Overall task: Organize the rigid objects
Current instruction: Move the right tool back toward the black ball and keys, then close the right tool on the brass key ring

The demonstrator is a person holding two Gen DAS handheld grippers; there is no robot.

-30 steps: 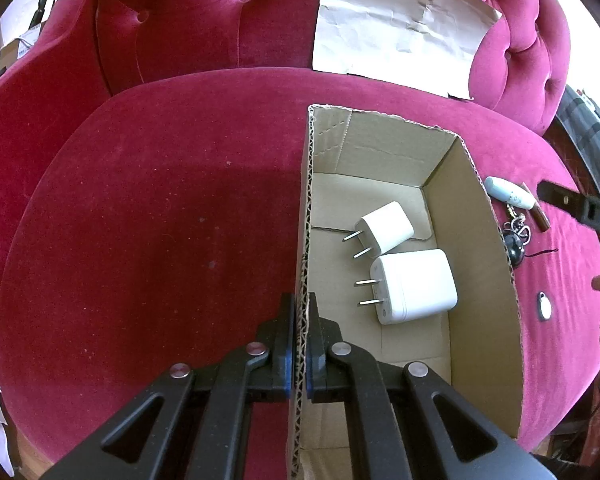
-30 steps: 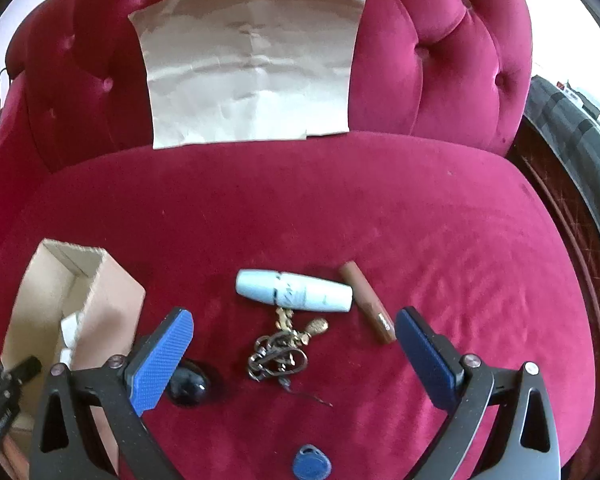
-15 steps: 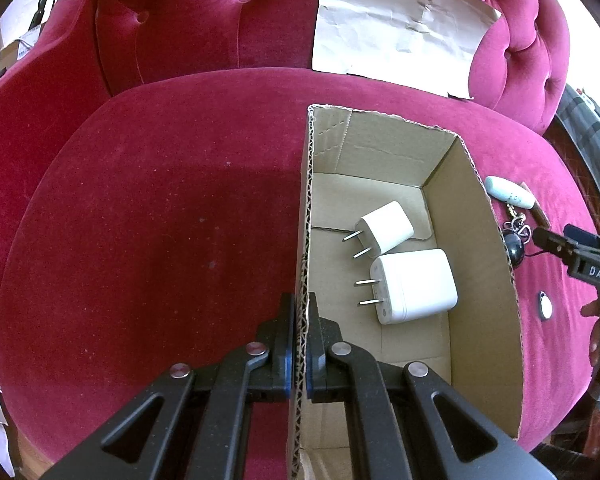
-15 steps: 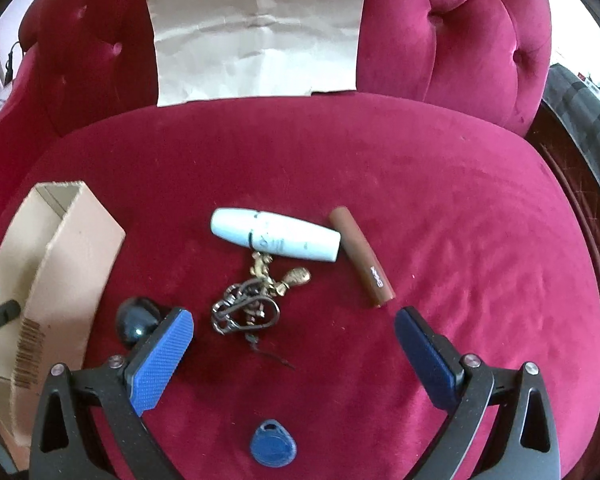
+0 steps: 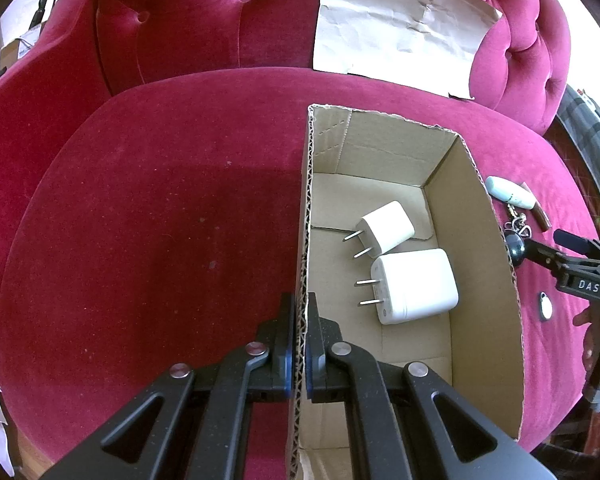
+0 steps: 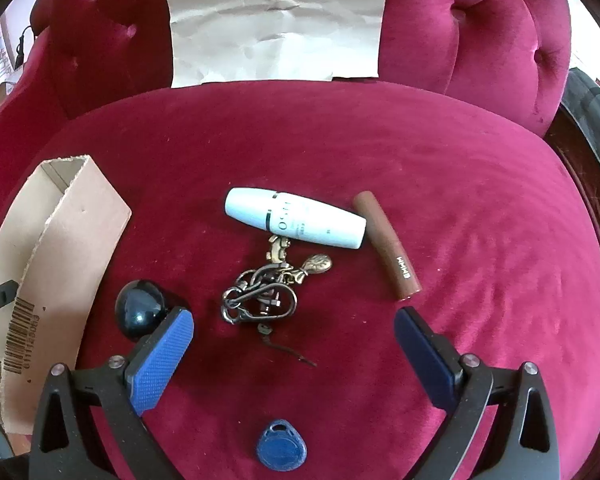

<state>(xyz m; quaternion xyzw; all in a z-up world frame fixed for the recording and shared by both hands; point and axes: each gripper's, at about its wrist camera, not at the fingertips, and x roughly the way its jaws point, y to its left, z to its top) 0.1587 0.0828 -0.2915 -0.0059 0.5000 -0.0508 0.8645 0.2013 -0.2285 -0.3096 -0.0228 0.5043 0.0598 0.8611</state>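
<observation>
on a crimson velvet sofa (image 5: 148, 216), the left gripper (image 5: 299, 312) pinches the near left wall of an open cardboard box (image 5: 488, 264), its jaws closed flat on the corrugated edge. inside the box lie two white wall chargers, the small charger (image 5: 386, 227) just behind the large charger (image 5: 414, 286), prongs pointing left. right of the box, loose items sit on the seat cushion: a black ball (image 6: 139, 307) just beside the box wall, a bunch of metal key rings (image 6: 260, 294) with a bronze charm, a white tube (image 6: 296, 217) lying on its side just above them, and a brown stick (image 6: 388, 245) angled beside the tube's right end. a blue key fob (image 6: 281, 450) lies nearest the camera. the right gripper (image 6: 294, 328) hangs over the key rings with its blue-padded jaws spread wide and nothing between the pads; its left finger sits just in front of the black ball. a creased sheet of brown paper (image 6: 276, 20) leans against the tufted sofa back.
</observation>
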